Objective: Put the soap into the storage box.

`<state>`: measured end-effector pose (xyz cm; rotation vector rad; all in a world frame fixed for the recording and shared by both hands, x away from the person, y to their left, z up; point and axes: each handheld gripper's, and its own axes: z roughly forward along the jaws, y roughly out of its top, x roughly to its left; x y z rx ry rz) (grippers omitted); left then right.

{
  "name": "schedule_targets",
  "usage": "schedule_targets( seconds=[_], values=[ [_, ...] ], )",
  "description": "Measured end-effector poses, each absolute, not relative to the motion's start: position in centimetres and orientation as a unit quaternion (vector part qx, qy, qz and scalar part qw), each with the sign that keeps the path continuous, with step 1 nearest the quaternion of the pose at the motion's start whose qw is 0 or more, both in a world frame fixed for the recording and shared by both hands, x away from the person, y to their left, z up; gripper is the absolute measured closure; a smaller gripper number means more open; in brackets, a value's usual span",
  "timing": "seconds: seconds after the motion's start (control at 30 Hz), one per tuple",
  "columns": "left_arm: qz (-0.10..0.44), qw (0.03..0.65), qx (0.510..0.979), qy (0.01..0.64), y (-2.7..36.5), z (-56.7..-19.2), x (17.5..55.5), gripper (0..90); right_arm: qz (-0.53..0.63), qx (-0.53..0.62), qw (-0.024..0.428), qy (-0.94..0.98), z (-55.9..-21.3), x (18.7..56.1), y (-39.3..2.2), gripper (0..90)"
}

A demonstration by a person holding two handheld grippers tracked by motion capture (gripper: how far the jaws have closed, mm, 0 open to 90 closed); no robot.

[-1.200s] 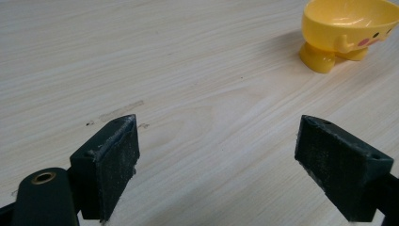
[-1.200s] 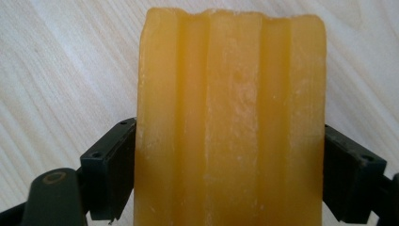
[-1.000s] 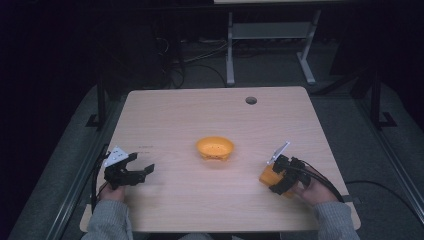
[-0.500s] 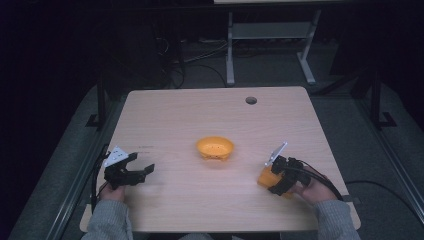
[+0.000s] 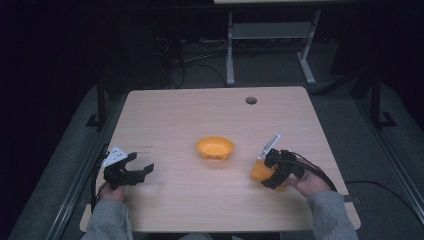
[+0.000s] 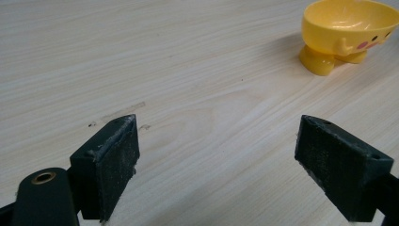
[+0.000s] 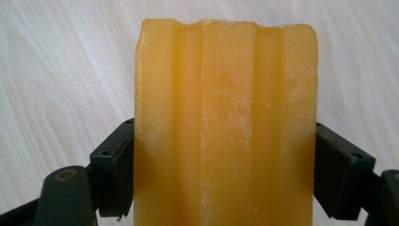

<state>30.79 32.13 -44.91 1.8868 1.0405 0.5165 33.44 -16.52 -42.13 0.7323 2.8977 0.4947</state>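
Right claw (image 7: 225, 165) is clamped on an orange ribbed block (image 7: 226, 122) low over the surface (image 5: 175, 115), left claw (image 5: 131, 170) gaping empty, so I'd carry it level toward the yellow bowl (image 5: 215, 148) without squeezing harder.

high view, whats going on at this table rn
A person sits at a wooden table with a gripper in each hand. The right gripper is shut on an orange ridged block, its jaws pressed against both sides, near the table's right edge. The left gripper is open with nothing between its jaws, low over the left side. A small yellow bowl with a duck face stands alone in the middle, untouched.
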Motion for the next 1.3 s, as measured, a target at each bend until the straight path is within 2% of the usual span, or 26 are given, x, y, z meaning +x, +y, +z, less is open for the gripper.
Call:
schedule_targets(
  seconds=[1.3],
  values=[
    [0.206, 0.450, 0.759, 0.423, 32.2, -44.9, 30.8, 13.8, 0.176, 0.206, 0.047, 0.962, -38.4, 39.3, -12.8, 21.2]
  ],
)
